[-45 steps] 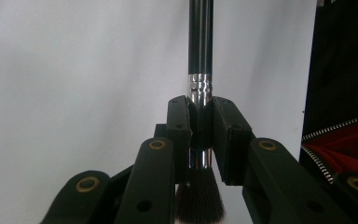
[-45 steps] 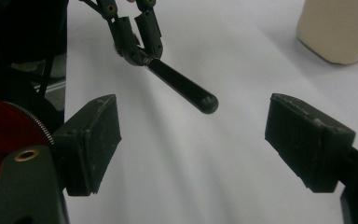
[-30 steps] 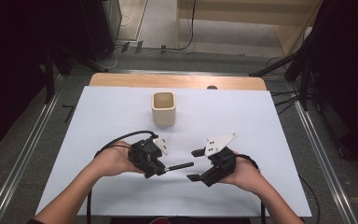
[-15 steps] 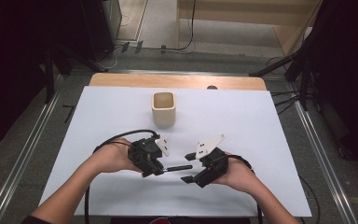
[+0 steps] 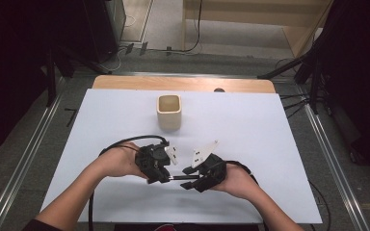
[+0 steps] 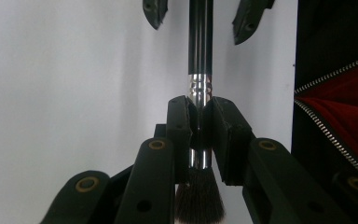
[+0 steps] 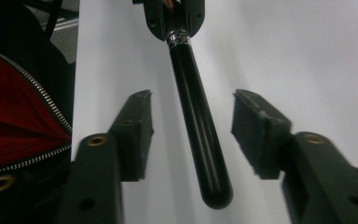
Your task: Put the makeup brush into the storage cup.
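Observation:
A black makeup brush (image 5: 176,177) lies level between the two hands, low over the white table. My left gripper (image 5: 163,177) is shut on it: in the left gripper view the pads (image 6: 179,126) clamp the silver ferrule (image 6: 200,86), with the dark bristles (image 6: 199,196) toward the camera. My right gripper (image 5: 189,178) faces it from the right. Its jaws have just been closing and stand on either side of the brush handle (image 7: 198,126). A gap shows on both sides, so the pads (image 7: 256,126) do not touch the handle.
A beige square cup (image 5: 168,111) stands upright beyond the hands, at the middle of the white table sheet (image 5: 250,125). A wooden strip (image 5: 183,83) edges the far side. A red garment with a zipper (image 7: 18,135) lies at the near edge.
The right gripper has moved left toward the left one, and its jaws have narrowed around the brush handle. The left gripper has kept still with the brush in it.

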A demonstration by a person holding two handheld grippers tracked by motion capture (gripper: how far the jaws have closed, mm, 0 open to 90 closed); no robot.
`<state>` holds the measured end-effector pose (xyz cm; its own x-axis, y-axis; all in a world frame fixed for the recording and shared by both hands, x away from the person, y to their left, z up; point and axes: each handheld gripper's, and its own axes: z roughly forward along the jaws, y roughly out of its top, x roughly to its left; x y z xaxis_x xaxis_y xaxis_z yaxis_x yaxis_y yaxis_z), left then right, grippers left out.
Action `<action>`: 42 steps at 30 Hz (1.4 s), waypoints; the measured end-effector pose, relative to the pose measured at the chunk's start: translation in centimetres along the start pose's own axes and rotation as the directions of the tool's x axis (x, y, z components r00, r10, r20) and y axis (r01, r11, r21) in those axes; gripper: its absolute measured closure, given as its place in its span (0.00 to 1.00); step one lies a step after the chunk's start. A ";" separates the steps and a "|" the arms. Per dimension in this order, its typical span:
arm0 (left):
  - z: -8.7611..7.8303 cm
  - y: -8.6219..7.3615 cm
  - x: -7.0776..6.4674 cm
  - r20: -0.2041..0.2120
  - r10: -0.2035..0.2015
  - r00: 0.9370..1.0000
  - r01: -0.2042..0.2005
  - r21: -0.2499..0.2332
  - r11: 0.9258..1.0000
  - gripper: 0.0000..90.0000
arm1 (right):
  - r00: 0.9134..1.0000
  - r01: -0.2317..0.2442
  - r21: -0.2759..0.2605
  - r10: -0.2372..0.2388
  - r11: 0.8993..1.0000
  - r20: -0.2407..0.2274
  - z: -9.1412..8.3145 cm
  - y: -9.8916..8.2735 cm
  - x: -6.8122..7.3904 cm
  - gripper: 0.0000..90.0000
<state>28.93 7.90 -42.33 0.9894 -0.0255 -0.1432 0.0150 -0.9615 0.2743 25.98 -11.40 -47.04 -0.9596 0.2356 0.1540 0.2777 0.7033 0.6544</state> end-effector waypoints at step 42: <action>-0.4 -2.1 2.5 0.101 -0.143 0.985 0.163 -0.222 0.961 0.31 | 0.995 -0.075 -0.002 0.074 0.997 -0.064 -0.6 -0.8 -0.3 0.89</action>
<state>31.45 9.95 -42.91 0.9573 0.0850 -0.2764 0.2073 -0.8680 0.4512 26.04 -12.46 -47.17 -0.9372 0.2436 0.2497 0.3485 0.6827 0.6422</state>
